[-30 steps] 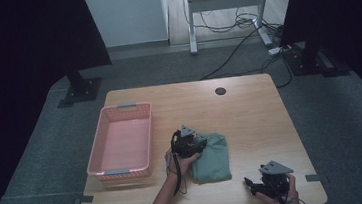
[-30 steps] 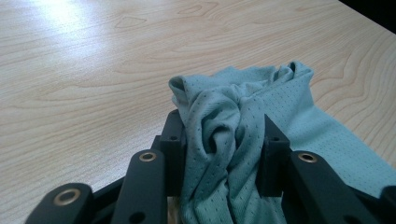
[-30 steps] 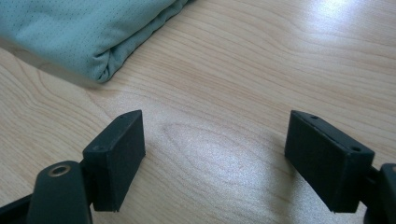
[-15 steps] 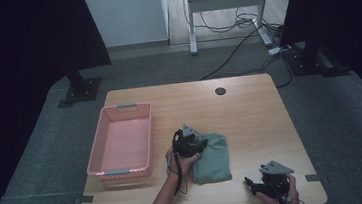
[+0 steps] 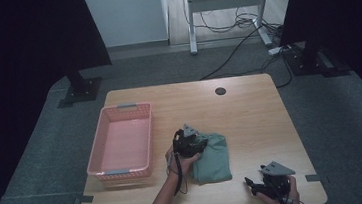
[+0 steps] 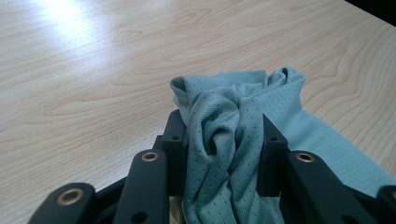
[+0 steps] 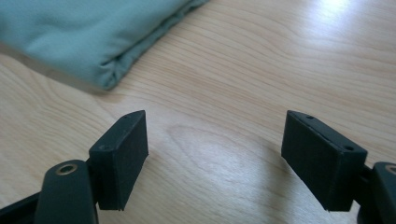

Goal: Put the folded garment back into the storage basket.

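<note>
The left gripper (image 5: 193, 143) is clamped on a bunched fold of the green cloth (image 5: 213, 158) lying mid-table beside the pink basket (image 5: 122, 140), soft, light stuff that will droop unless gathered thick, while the right gripper (image 5: 262, 187) sits apart, jaws wide

Folded teal mesh garment (image 5: 212, 157) flat on table (image 5: 250, 110), one edge bunched upward.
</note>
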A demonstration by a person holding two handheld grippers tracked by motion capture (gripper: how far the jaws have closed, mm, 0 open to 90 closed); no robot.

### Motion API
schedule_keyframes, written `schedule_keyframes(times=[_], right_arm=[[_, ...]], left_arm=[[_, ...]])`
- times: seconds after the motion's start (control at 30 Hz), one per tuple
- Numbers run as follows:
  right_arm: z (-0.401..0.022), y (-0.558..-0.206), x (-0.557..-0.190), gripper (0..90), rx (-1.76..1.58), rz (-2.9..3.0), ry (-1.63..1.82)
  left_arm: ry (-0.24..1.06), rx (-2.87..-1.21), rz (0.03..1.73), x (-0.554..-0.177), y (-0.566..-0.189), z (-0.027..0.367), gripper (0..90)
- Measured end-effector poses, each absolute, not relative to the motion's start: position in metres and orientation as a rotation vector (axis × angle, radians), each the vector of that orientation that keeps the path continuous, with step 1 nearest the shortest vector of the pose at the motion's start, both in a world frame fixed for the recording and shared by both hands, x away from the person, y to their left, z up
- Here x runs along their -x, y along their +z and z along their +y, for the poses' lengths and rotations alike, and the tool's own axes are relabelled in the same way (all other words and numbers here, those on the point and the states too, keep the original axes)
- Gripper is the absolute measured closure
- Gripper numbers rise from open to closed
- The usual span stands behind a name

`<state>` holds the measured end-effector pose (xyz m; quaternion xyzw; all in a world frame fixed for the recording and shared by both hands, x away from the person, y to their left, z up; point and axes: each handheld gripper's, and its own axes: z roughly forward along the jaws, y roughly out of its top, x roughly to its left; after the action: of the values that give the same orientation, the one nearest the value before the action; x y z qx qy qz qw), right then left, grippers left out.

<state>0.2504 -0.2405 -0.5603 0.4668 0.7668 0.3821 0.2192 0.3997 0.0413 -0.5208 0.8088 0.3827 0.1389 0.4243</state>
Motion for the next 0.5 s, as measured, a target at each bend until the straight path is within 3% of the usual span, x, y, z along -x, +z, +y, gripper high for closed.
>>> schedule_keyframes(times=[0.5], right_arm=[[-0.228,-0.553,-0.245,21.7,-1.169,2.167,1.135]], left_arm=[[0.367,-2.034,0.955,-0.396,-0.516,0.041,63.5]])
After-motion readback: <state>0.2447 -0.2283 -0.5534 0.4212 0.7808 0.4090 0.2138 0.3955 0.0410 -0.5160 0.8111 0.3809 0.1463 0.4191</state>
